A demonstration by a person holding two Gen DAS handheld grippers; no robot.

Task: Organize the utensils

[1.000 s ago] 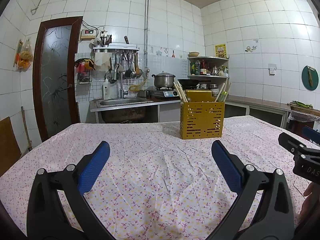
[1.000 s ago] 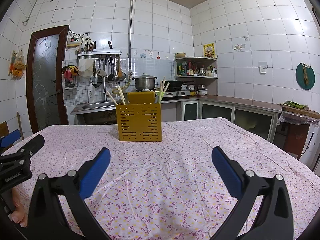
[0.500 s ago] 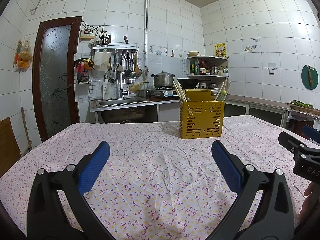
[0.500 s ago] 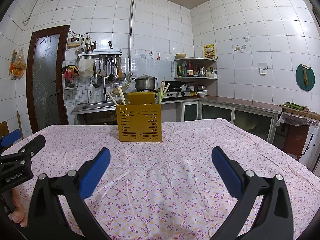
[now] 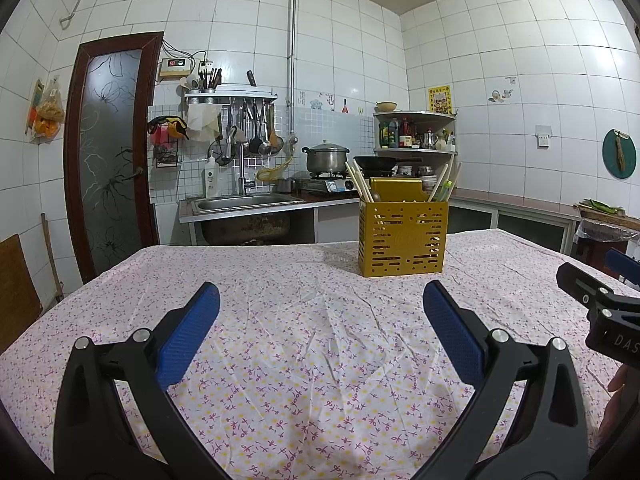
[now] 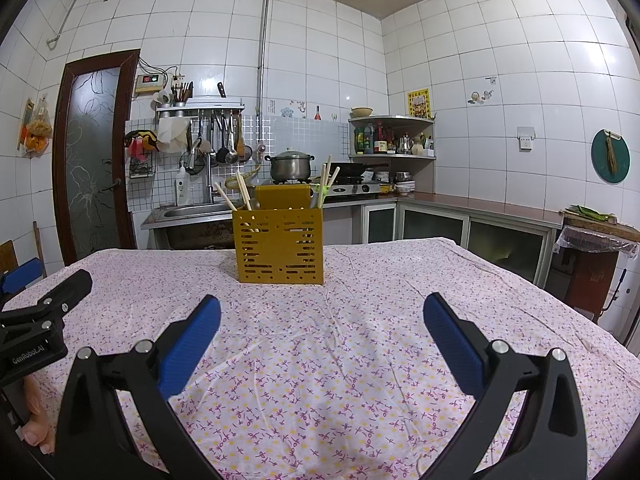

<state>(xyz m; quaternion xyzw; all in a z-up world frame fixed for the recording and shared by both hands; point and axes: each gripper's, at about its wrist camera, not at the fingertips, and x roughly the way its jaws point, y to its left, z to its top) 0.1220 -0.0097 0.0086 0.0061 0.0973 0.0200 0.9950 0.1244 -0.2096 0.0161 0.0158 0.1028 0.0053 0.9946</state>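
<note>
A yellow slotted utensil holder [image 5: 402, 238] stands upright on the floral tablecloth at the far side of the table; it also shows in the right wrist view [image 6: 279, 245]. Wooden chopsticks [image 5: 359, 186] lean out of its left compartment and more utensils [image 5: 443, 184] out of its right one. My left gripper [image 5: 320, 304] is open and empty, low over the cloth, well short of the holder. My right gripper [image 6: 321, 307] is open and empty too. Each gripper shows at the edge of the other's view.
The table with the floral cloth [image 5: 304, 320] fills the foreground. Behind it are a steel sink [image 5: 244, 202], a stove with a pot [image 5: 326, 158], a corner shelf of bottles [image 5: 414, 132] and a door [image 5: 108, 160] at the left. A side stand [image 6: 592, 256] is at the right.
</note>
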